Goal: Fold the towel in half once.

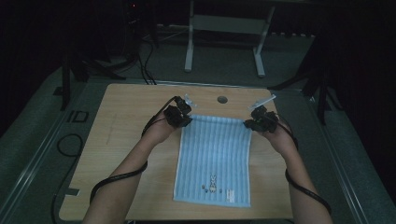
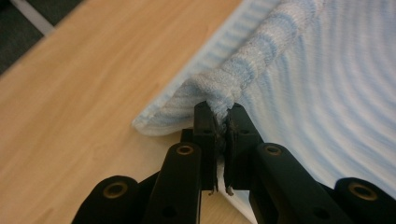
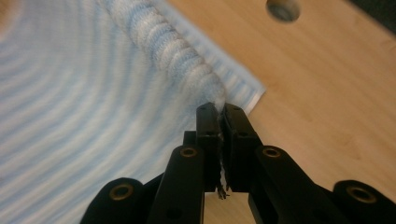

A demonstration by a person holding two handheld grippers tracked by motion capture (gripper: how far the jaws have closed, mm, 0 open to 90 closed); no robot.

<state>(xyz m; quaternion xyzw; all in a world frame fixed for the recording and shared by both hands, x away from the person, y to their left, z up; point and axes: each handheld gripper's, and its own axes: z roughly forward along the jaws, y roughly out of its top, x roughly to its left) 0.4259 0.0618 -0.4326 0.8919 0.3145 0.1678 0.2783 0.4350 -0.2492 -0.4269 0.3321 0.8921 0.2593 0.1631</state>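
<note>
Both forearms reach forward, left gripper (image 1: 179, 115) and right gripper (image 1: 260, 120) each clenched on the towel's (image 1: 214, 158) far corners.

Legible markings: one.
Large letters "ID" stood on the grey floor (image 1: 77, 116) left of the table (image 1: 121, 140); the towel's (image 1: 215, 154) near-edge label was too small to read.

The towel (image 1: 214, 158) lies lengthwise on the tabletop (image 1: 116, 140) in front of me, its near edge close to the tabletop's near edge and its far edge raised off the surface. My left tongs (image 1: 183, 117) grip the far left corner and my right tongs (image 1: 252, 122) grip the far right corner, the far edge stretched between them. Behind that edge, a hole (image 1: 222, 99) sits in the tabletop, between the two tongs.
</note>
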